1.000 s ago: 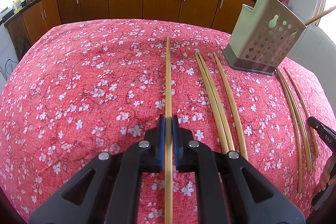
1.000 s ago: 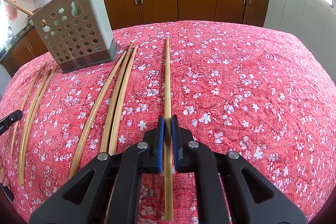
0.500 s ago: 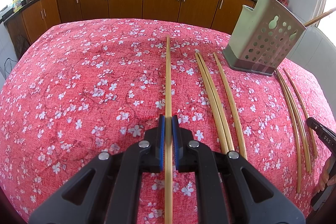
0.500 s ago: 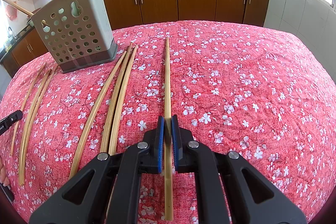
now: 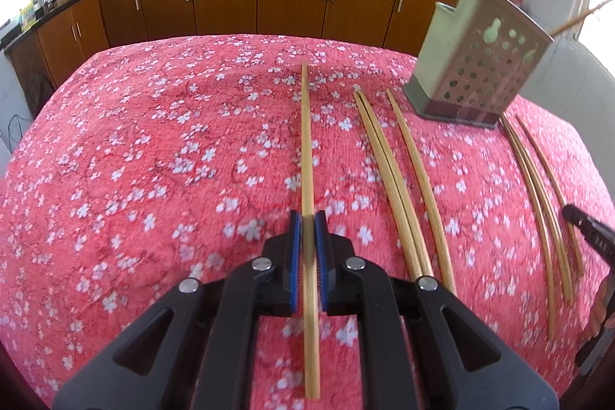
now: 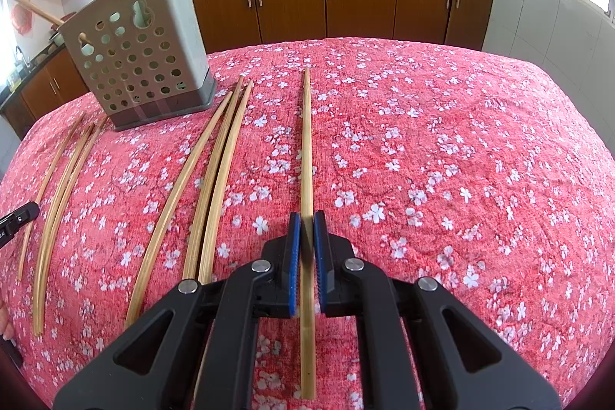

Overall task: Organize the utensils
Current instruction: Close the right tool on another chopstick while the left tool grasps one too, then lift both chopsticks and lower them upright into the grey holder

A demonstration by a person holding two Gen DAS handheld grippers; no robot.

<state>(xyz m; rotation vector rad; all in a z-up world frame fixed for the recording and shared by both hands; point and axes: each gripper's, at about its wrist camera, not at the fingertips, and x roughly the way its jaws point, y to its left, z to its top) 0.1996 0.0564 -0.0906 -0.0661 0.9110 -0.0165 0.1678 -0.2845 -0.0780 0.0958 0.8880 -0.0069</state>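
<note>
The left gripper (image 5: 307, 218) clamps one long bamboo chopstick (image 5: 306, 148) over the red blossom-print tablecloth (image 5: 153, 160); the right gripper (image 6: 306, 218) clamps another (image 6: 306, 141). The perforated grey utensil holder (image 5: 476, 64) stands at two o'clock.

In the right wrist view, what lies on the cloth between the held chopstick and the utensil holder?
Three loose chopsticks lie side by side on the cloth between the held chopstick and the utensil holder. The left wrist view shows the same three.
</note>
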